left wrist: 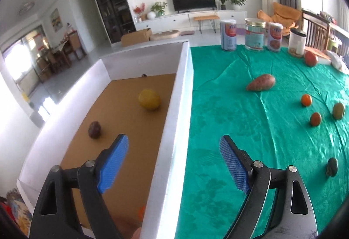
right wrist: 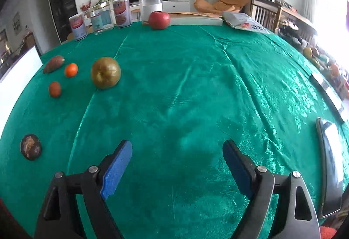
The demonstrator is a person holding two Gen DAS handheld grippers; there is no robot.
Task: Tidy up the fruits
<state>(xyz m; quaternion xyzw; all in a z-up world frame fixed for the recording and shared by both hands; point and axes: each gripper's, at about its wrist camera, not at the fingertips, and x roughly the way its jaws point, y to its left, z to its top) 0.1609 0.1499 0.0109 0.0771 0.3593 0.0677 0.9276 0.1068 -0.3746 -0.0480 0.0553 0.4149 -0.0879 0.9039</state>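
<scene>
A white-walled box point(left wrist: 177, 95) with a brown floor stands at the left edge of the green tablecloth point(left wrist: 250, 129). Inside lie a yellow fruit point(left wrist: 149, 99), a dark round fruit point(left wrist: 94, 129) and an orange fruit point(left wrist: 141, 212) at the near end. My left gripper point(left wrist: 174, 143) hangs open and empty over the box's right wall. On the cloth lie a sweet potato point(left wrist: 261, 82), small orange fruits point(right wrist: 71, 70) point(right wrist: 54, 89), a golden-green round fruit point(right wrist: 105, 72), a dark mottled fruit point(right wrist: 30, 147) and a red apple point(right wrist: 159, 19). My right gripper point(right wrist: 176, 148) is open over bare cloth.
Two cans point(right wrist: 122, 12), a glass jar point(right wrist: 101, 18) and a clear canister point(right wrist: 151, 7) line the far edge. A flat box point(right wrist: 196, 19) and a printed bag point(right wrist: 246, 21) lie at the far right. A dark tablet point(right wrist: 330, 167) rests at the right edge.
</scene>
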